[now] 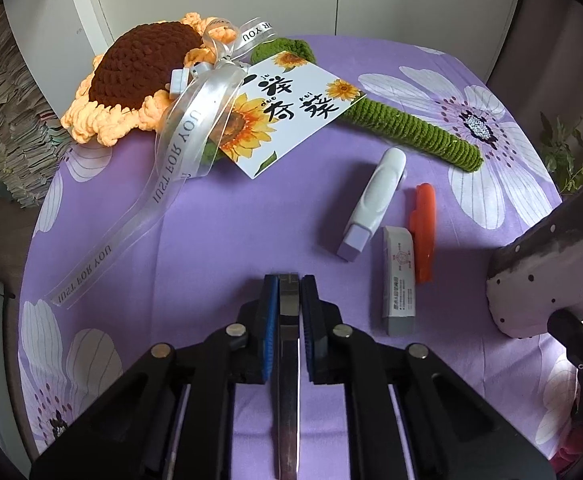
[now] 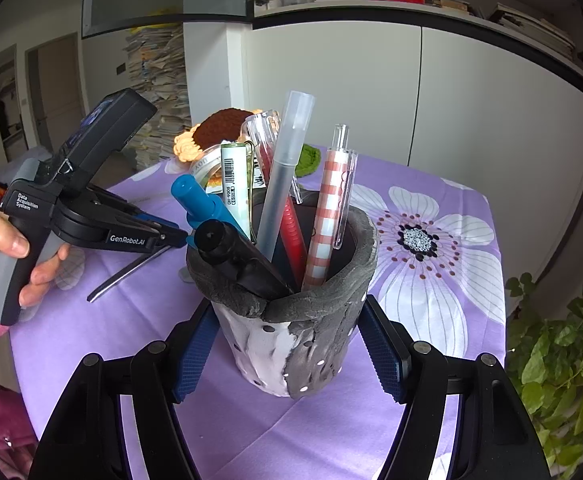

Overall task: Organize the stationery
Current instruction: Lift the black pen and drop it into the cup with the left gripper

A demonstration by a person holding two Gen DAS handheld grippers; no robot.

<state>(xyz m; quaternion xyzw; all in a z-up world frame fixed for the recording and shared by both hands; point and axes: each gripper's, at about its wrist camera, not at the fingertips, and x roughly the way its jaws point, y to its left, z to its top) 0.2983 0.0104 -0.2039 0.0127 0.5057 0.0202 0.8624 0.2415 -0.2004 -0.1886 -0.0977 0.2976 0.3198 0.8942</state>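
Note:
My left gripper (image 1: 289,280) is shut on a thin metal ruler (image 1: 288,380), held above the purple cloth; the right wrist view shows the ruler (image 2: 131,268) slanting down from it. On the cloth ahead lie a white correction tape (image 1: 373,204), a white eraser (image 1: 399,276) and an orange utility knife (image 1: 423,232). My right gripper (image 2: 287,344) is shut on a grey and white pen holder (image 2: 291,336), lifted and tilted, holding several pens (image 2: 283,188). The holder shows at the right edge of the left wrist view (image 1: 547,276).
A crocheted sunflower (image 1: 139,76) with green stem (image 1: 419,128), ribbon (image 1: 179,136) and a sunflower card (image 1: 287,108) lies at the table's far left. A leafy plant (image 2: 563,360) stands off the right edge. White cabinets stand behind.

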